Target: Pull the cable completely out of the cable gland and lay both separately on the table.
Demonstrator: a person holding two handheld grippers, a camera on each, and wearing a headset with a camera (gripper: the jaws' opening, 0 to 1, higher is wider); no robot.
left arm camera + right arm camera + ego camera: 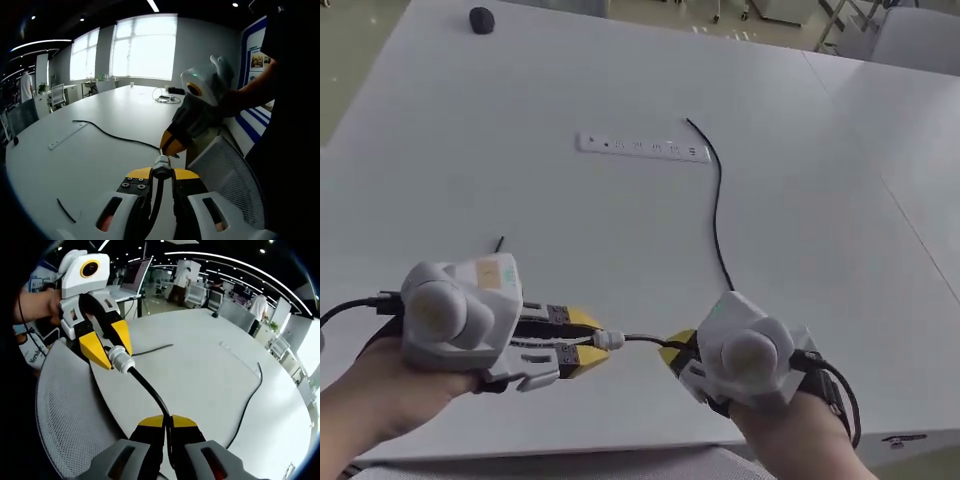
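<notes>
You had the left gripper (592,342) clamped on the small white plastic cable gland (610,340) and the right gripper (673,355) pinched on the thin black cable (716,215) just beside that gland, so it looked like nothing was pulled out or laid down yet.

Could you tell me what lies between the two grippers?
A short span of black cable, leaving the cable gland, in the head view.
</notes>
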